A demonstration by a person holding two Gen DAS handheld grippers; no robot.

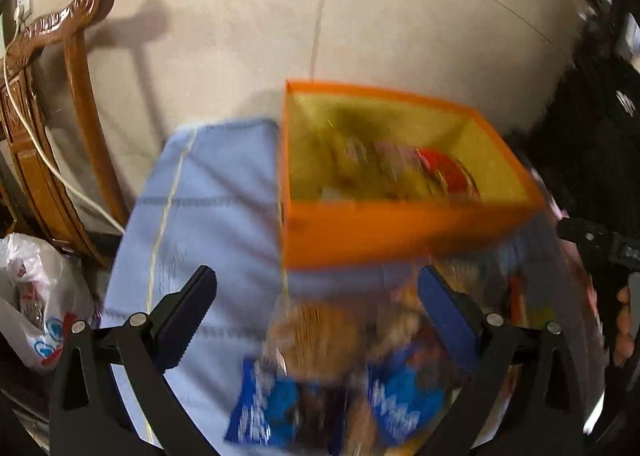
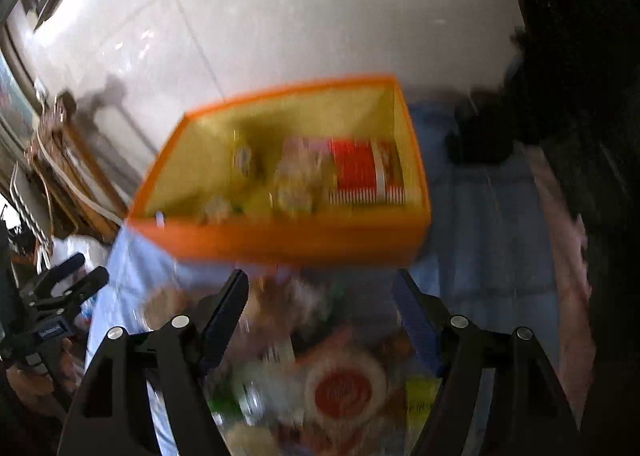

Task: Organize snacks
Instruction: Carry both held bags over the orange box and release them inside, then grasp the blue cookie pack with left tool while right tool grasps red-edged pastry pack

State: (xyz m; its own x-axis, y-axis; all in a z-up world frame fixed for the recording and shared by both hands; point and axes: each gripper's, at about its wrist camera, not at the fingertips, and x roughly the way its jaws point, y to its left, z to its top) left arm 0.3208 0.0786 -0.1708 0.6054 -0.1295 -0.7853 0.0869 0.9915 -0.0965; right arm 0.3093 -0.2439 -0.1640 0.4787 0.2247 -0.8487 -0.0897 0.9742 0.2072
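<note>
Wooden chair [image 1: 52, 128]: stood far left, against the tiled wall.
Plastic bag [image 1: 36, 296]: lay below the chair.
Blue cloth [image 1: 208, 216]: covered the table.
Left gripper [image 1: 316, 312]: jaws spread wide over blurred snack packets [image 1: 320, 376], pads clear of them.
Orange box [image 1: 380, 236]: sat on the cloth beyond the packets, yellow inside, already holding several snacks.
Right gripper [image 2: 320, 316]: jaws apart above more wrapped snacks [image 2: 340, 388], gripping nothing.

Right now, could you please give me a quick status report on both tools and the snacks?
Left tool open, right tool open, both empty. Loose snack packets below them, orange box part-filled. Nothing in the way.
</note>
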